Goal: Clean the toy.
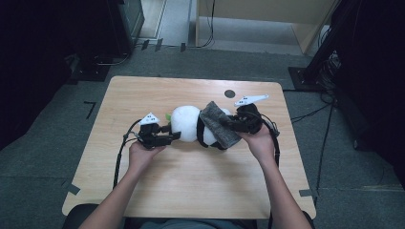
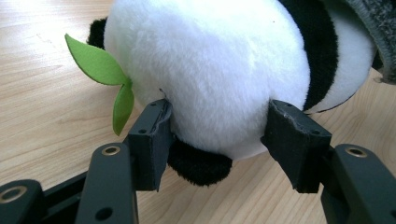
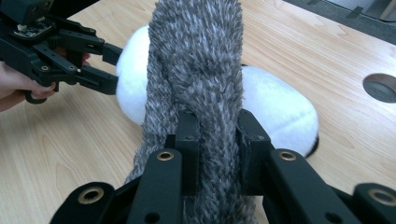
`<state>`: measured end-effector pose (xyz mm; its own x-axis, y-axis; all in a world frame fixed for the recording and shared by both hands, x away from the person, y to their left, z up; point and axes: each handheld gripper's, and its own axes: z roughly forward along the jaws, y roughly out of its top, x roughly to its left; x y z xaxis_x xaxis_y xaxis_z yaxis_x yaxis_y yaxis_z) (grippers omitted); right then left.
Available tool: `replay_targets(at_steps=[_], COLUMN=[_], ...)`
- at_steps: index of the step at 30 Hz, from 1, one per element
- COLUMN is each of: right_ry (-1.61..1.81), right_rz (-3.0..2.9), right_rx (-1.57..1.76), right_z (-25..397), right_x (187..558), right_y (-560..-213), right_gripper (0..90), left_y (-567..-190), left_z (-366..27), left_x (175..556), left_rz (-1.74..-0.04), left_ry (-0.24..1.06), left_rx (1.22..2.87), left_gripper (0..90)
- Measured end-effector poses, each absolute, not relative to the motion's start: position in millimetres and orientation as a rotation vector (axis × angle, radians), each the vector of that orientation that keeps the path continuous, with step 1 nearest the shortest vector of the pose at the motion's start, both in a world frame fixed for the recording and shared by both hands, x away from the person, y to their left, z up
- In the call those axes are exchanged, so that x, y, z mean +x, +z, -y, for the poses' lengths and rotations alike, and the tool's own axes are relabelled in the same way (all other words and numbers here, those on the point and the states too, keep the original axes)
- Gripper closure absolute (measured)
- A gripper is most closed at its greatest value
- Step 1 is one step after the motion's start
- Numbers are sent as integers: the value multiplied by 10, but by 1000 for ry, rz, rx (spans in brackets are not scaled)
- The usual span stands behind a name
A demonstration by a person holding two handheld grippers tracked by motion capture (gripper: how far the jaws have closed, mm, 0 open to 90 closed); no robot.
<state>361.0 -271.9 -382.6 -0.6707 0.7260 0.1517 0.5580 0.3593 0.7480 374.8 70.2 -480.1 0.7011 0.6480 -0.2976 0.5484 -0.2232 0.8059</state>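
On pale woodgrain table (image 1: pixel 191 191), left fingers (image 2: pixel 224 135) pinching fluffy round panda (image 2: pixel 210 70), right fingers (image 3: pixel 217 140) clamping nubby grey cloth (image 3: pixel 196 70).

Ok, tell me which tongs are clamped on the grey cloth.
The right tongs, shut on the grey cloth; the left tongs straddle the plush panda instead.

Panda plush (image 2: pixel 210 70) blk/white, green leaf (image 2: pixel 95 63); cloth (image 3: pixel 201 70) mottled grey.

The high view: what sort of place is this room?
Probably a lab or recording workspace, not a home: a bare wooden table stands on grey carpet marked with tape, cables trail across the floor, and dark equipment stands surround it.
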Motion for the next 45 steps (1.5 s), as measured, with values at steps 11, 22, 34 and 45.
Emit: replay_targets(at_steps=[11, 22, 34, 45], right_ry=[1282, 1345, 1294, 1237], right_rz=[-2403, -2476, -2554, -2512], right_rx=[1127, 983, 998, 1028], right_z=[2734, 2159, 1755, 2043], right_x=[3536, 3613, 3825, 3726], right_y=[-3720, -3625, -3974, -3942], right_gripper=[762, 762, 761, 755], left_y=[-4802, -4800, -4798, -4798], left_z=[-698, -700, -697, -685], left_x=[3746, 3747, 3748, 3746], left_rz=[-934, -931, -928, -931], left_ry=[121, 124, 125, 131], left_rx=[1896, 1898, 1900, 1899], left_gripper=[413, 413, 416, 420])
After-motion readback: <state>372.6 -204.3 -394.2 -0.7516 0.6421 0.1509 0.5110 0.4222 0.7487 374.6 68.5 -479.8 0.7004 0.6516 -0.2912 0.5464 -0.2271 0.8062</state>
